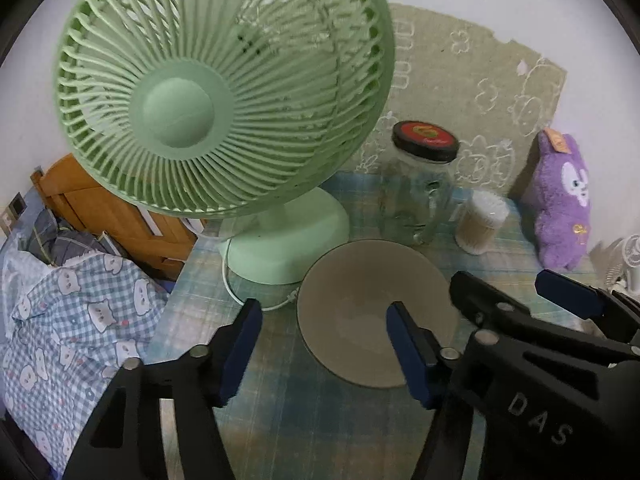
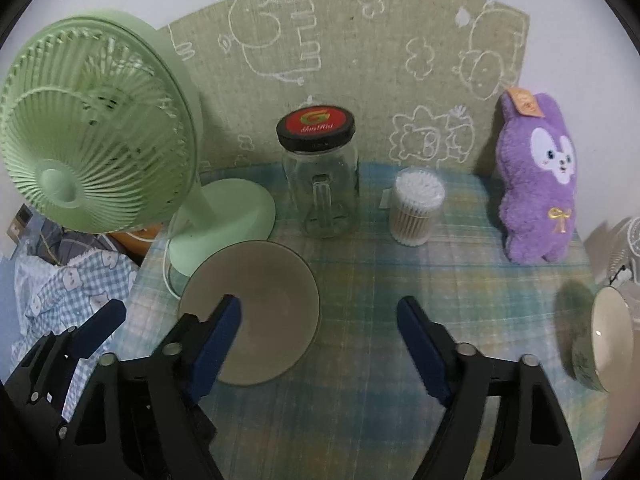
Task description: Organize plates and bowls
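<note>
While both jaws gape empty, grey bowl (image 2: 256, 312) sits beside fan base (image 2: 224, 224); bare cloth (image 2: 360, 280) rightward.

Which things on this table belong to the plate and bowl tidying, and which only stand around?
For the job: grey plate; white bowl with green pattern.

Only standing around: green fan; glass jar; cotton swab tub; purple plush rabbit.

My right hand-held gripper (image 1: 496, 288) carries raised letters "DAS"; the jar lid (image 2: 316, 122) shows a "G" (smaller script below unreadable).
</note>
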`<state>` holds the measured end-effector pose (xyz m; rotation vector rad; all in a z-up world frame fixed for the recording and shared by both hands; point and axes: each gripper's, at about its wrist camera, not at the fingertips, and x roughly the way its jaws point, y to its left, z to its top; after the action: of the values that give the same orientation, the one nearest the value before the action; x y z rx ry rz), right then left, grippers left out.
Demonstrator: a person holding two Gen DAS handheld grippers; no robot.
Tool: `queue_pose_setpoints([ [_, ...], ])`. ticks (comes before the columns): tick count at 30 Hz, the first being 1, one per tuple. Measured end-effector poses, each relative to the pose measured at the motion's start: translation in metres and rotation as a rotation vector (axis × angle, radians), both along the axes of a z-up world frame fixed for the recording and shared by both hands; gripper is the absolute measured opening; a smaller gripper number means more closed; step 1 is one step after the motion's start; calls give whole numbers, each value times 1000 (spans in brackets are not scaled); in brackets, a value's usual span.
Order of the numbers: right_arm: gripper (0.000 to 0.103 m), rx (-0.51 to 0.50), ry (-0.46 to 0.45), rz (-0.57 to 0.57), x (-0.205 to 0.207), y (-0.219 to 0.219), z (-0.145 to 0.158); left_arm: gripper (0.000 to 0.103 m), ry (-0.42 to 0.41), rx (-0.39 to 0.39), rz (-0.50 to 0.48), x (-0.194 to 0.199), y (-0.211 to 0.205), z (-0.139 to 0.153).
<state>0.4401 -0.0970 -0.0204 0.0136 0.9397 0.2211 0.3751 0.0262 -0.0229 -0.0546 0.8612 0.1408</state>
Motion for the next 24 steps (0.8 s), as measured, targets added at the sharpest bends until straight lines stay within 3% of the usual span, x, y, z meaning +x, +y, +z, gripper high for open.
queue_pose_setpoints([
  [2, 66, -16, 4, 1, 8, 3, -7, 60, 20, -11, 16, 6, 3, -9],
  [6, 62, -17, 19, 13, 18, 7, -22, 50, 57, -38, 33, 18, 8, -25],
  [10, 50, -16, 41, 19, 26, 10, -35, 46, 75, -18, 21, 26, 6, -37],
  [11, 43, -11, 47, 21, 28, 11, -38, 44, 78, -19, 18, 28, 6, -40],
  [15, 39, -1, 75, 36, 35, 15, -52, 38, 99, -15, 22, 34, 6, -51],
  [19, 27, 7, 94, 38, 41, 20, -62, 33, 108, 2, 21, 39, 8, -57],
  [24, 22, 1, 99, 35, 44, 24, -67, 24, 119, 15, 26, 42, 10, -62],
])
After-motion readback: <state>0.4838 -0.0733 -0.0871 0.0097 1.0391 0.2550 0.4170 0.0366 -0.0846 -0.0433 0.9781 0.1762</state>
